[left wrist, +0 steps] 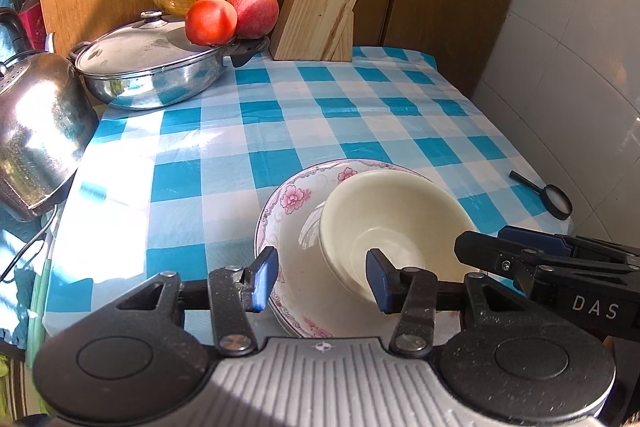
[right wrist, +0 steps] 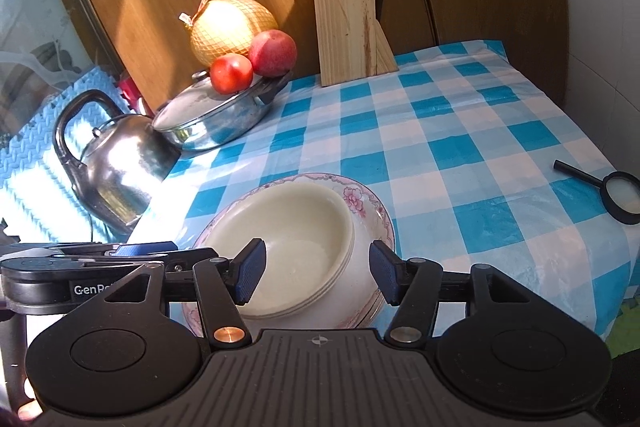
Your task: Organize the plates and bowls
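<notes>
While both grippers, left gripper (left wrist: pixel 322 277) and right gripper (right wrist: pixel 318 273), gape, smooth cream bowls (right wrist: pixel 296 235) nest on floral plates (left wrist: pixel 286 203).

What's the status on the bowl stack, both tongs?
Left tongs open, right tongs open, both empty. Plain cream bowl nested in pink-flowered white bowl. Black magnifying glass clear, right.

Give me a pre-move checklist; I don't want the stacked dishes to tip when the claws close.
1. Left claw open: ok.
2. Right claw open: ok.
3. Cream bowl nested inside the floral bowl: ok, though it sits tilted.
4. Bowls sitting level: not ok.
5. Tablecloth beyond the stack free for moving: ok.
6. Magnifying glass apart from the stack: ok.
</notes>
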